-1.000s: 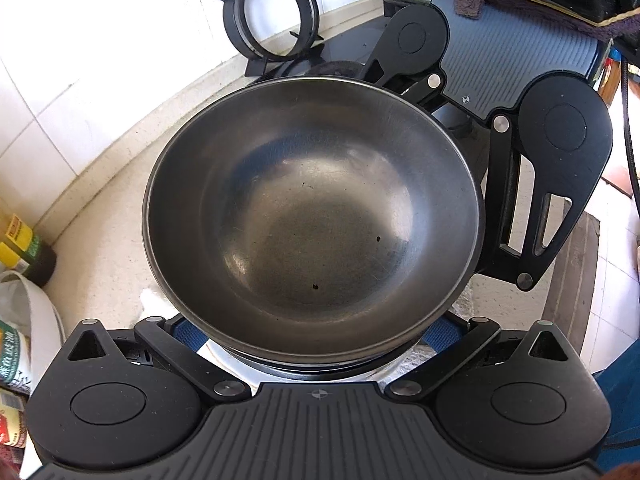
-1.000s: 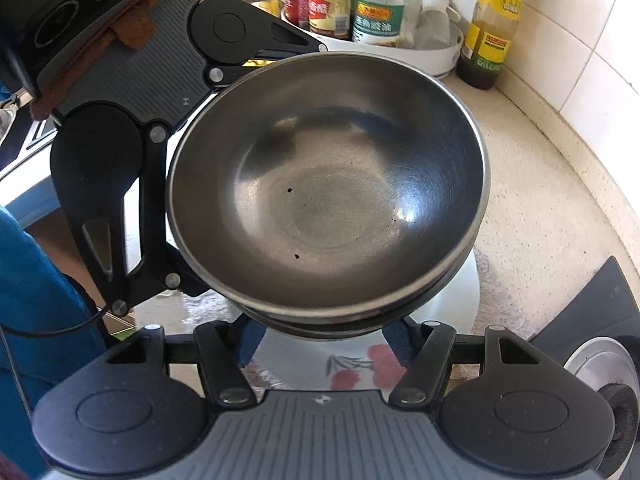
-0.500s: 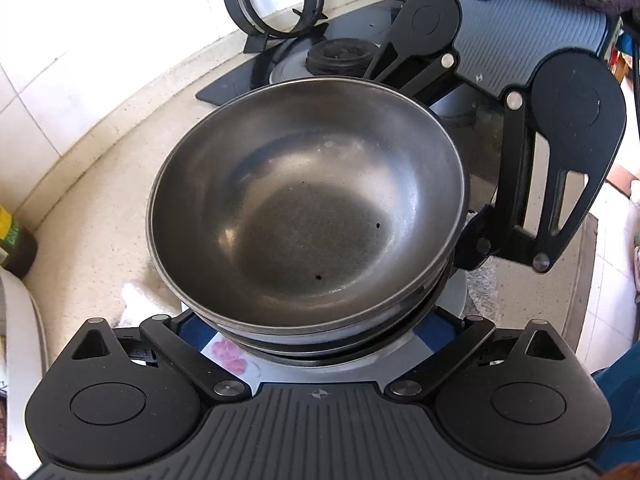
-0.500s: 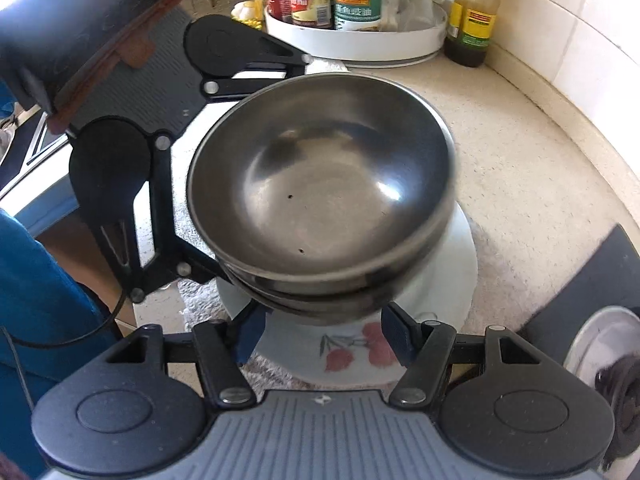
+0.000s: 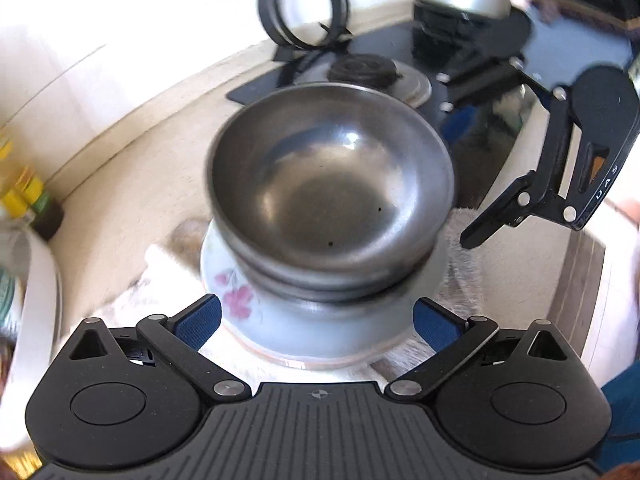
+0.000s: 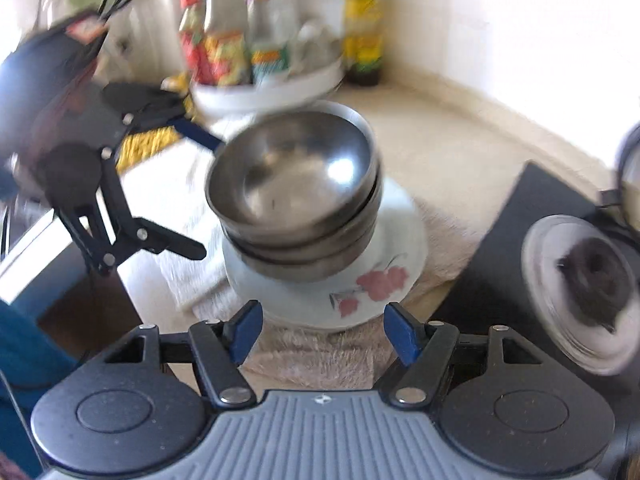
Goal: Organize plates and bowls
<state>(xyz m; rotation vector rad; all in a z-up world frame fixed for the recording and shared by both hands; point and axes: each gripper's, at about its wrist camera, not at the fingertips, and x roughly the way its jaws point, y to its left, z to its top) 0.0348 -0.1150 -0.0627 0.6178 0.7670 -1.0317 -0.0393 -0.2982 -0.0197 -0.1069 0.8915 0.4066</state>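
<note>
Several nested steel bowls sit in a white bowl with pink flowers, which stands on a pale fluffy towel. My left gripper is open, its blue pads wide on either side of the white bowl's near base and apart from it. My right gripper is just short of the white bowl; its jaws are opening and only towel shows between them. Each gripper shows in the other's view, beside the stack. Both views are blurred by motion.
A black gas hob with a burner lies to one side of the stack. A black pot ring leans on the tiled wall. A white tray of bottles and a dark bottle stand behind.
Both grippers have drawn back from the bowl stack, so it looks smaller and the flowered bowl and towel now show. The pads that flanked the stack now stand off it.
</note>
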